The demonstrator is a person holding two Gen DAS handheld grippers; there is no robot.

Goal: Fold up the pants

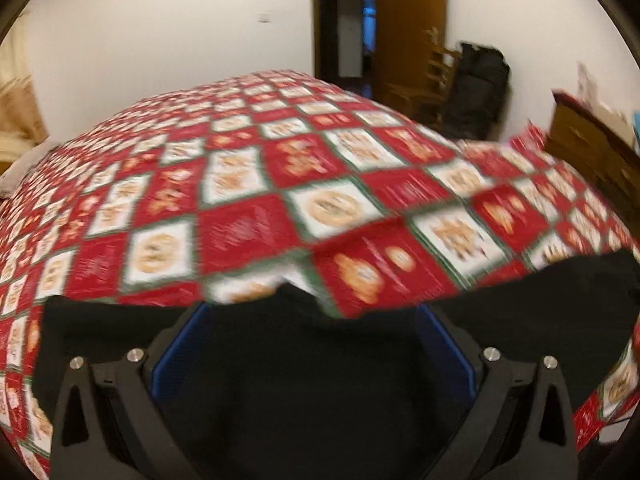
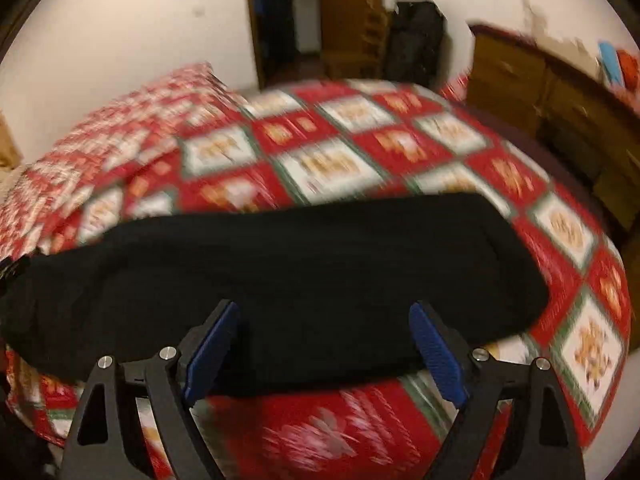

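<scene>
Black pants lie folded in a long band across a red, white and green checked cloth on a table. In the right wrist view my right gripper is open, its blue pads spread wide just above the near edge of the pants. In the left wrist view the pants fill the lower frame. My left gripper is open over them, blue pads wide apart with dark cloth between and below. Both views are motion-blurred.
A wooden cabinet stands at the right past the table edge. A doorway, a wooden chair and a black bag stand by the far white wall. The checked cloth stretches far ahead.
</scene>
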